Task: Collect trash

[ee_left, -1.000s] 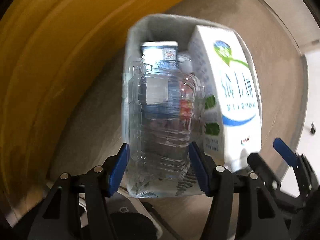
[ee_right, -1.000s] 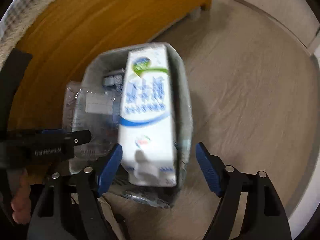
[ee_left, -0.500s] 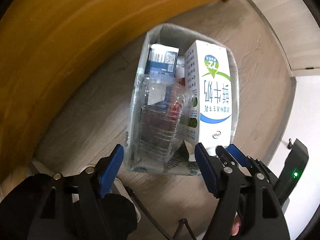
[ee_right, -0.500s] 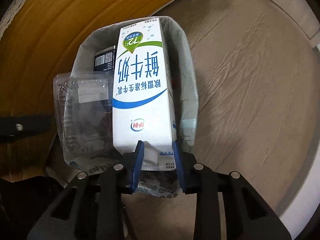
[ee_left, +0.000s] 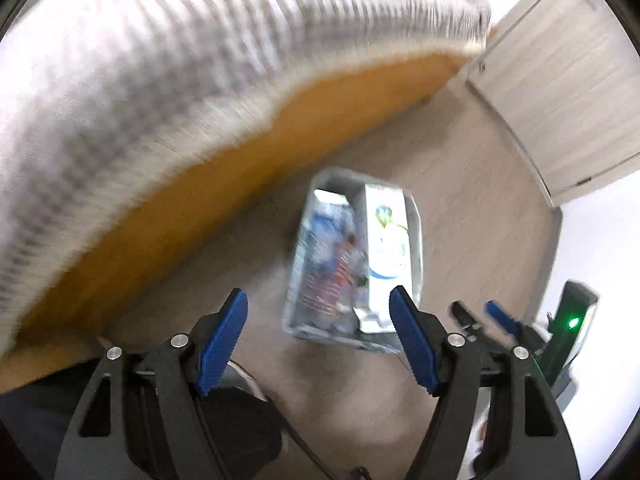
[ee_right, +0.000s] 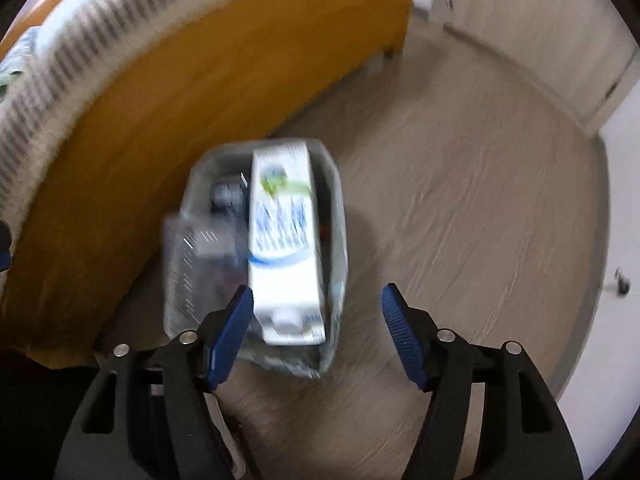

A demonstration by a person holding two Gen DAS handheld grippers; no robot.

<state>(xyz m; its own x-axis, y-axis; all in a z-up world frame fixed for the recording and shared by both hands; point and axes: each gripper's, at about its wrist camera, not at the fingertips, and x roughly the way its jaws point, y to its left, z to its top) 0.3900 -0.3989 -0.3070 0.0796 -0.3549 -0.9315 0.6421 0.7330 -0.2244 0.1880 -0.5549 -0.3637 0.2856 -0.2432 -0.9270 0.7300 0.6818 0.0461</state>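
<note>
A small trash bin lined with a clear bag (ee_left: pixel 416 216) (ee_right: pixel 336 208) stands on the wood floor beside the bed. In it stand a white milk carton (ee_left: pixel 386 248) (ee_right: pixel 284 240), a clear plastic container (ee_left: pixel 320 276) (ee_right: pixel 192 264) and a dark blue box (ee_left: pixel 328 200) (ee_right: pixel 228 196). My left gripper (ee_left: pixel 318 338) is open and empty, raised above and short of the bin. My right gripper (ee_right: pixel 318 330) is open and empty, just above the carton's near end. The right gripper also shows in the left wrist view (ee_left: pixel 476 312). Both views are blurred.
The orange wooden bed frame (ee_left: pixel 240 184) (ee_right: pixel 160 120) with a striped grey cover (ee_left: pixel 180 60) (ee_right: pixel 60 64) runs along the left. A pale cabinet or door (ee_left: pixel 560 92) (ee_right: pixel 520 20) stands at the back right. Wood floor (ee_right: pixel 460 220) lies right of the bin.
My right gripper has let go of the milk carton and opened. Both grippers have pulled up and back from the bin, which now looks smaller.
</note>
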